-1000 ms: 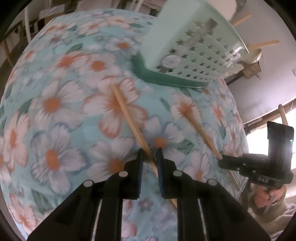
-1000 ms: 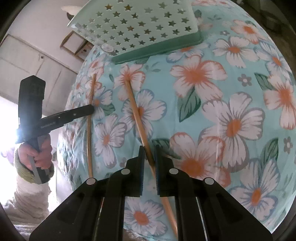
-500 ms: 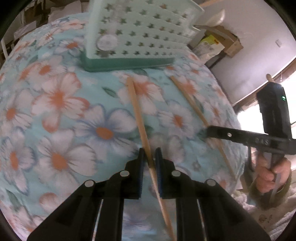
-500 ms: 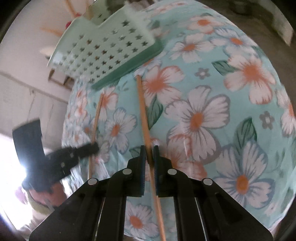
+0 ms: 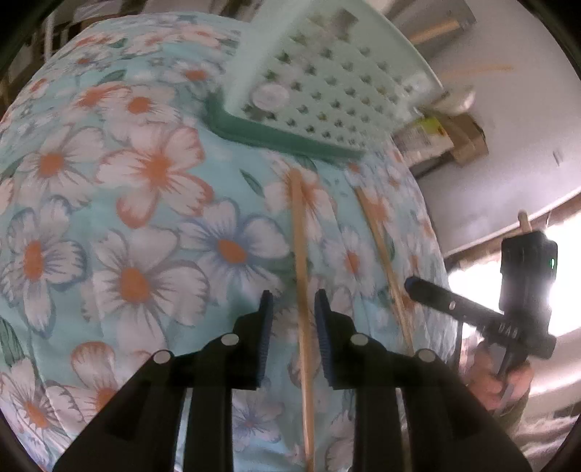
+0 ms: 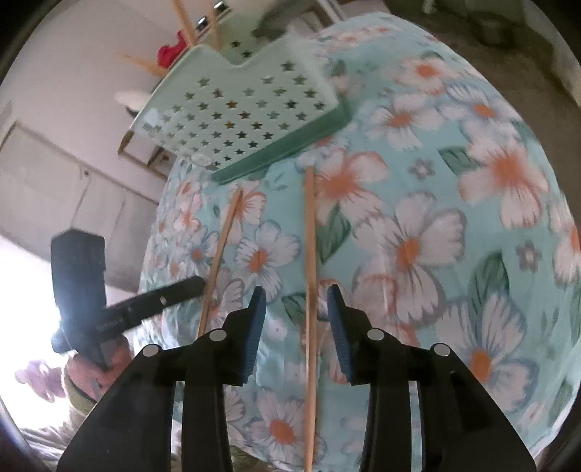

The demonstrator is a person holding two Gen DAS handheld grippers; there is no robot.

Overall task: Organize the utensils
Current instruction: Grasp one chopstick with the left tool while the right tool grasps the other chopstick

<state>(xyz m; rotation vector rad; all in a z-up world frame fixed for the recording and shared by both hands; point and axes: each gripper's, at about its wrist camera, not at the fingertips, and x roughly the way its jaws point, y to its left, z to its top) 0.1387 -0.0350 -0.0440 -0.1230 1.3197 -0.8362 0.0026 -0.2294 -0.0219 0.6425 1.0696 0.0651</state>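
Two wooden chopsticks lie side by side on the floral tablecloth [image 5: 145,181], tips toward a mint utensil basket [image 5: 326,98] with star-shaped holes. My left gripper [image 5: 293,308] straddles one chopstick [image 5: 298,236]; its jaws are opening and the pads stand clear of the stick. The other chopstick [image 5: 381,239] lies to its right, with my right gripper's fingertips [image 5: 417,287] at it. In the right wrist view my right gripper [image 6: 296,301] is opening around that chopstick [image 6: 309,236], not pressing it. The left gripper's fingertips [image 6: 196,283] reach the neighbouring chopstick [image 6: 221,254]. The basket [image 6: 236,119] stands just beyond.
The basket sits on a darker green tray [image 5: 276,136]. The table's edge drops off beside the outer chopstick; a cardboard box [image 5: 457,145] stands beyond it. A hand [image 5: 508,385] holds the right gripper and another hand [image 6: 94,366] the left. Utensil handles [image 6: 185,21] stick up from the basket.
Both grippers were shut on their chopsticks; now both sets of jaws have parted, the right wider than the left. Both sticks rest on the cloth, roughly parallel.
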